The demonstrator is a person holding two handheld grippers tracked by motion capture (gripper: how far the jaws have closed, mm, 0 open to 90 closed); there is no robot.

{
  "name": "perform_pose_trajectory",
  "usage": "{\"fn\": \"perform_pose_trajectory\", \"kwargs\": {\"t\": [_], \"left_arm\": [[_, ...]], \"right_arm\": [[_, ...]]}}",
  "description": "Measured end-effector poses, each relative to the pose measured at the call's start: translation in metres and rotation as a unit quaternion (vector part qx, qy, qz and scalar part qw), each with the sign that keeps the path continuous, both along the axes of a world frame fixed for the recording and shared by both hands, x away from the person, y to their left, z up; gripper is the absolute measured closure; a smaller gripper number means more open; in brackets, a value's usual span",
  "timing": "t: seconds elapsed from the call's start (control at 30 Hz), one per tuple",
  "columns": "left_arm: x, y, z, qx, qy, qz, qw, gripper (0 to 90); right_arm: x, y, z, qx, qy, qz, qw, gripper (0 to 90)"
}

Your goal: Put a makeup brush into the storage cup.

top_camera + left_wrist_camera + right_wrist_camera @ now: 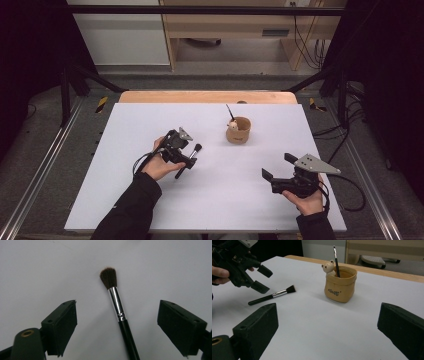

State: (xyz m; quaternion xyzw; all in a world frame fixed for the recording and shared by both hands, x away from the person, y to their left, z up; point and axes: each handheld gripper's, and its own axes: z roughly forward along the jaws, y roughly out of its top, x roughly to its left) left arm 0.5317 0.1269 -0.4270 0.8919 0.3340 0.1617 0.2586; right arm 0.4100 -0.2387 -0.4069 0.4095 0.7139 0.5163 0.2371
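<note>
Left gripper is hovering tilted over the makeup brush lying left of the desk's centre, jaws wide and straddling its handle untouched. Next, I judge, it needs lowering and closing. Cup is standing centre-back. Right gripper is resting open near the front-right corner.

Two brushes, one pot

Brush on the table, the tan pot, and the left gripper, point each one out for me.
Brush point(115, 301), left gripper view, on its silver collar.
Tan pot point(340, 287), right gripper view, on its front wall.
Left gripper point(189, 159), high view, between its jaw tips.
</note>
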Motion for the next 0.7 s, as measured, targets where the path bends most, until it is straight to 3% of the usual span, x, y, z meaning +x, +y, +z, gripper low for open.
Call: {"fn": "perform_pose_trajectory", "kwargs": {"t": [0.23, 0.7], "left_arm": [[0.004, -0.003, -0.007, 0.020, 0.024, -0.002, 0.9995, 23.0], [0.009, -0.006, -0.020, 0.028, 0.061, 0.004, 0.9977, 38.0]], "right_arm": [[0.000, 0.001, -0.001, -0.004, 0.000, 0.002, 1.0000, 3.8], [0.000, 0.001, -0.001, -0.003, 0.001, 0.003, 1.0000, 3.9]]}}
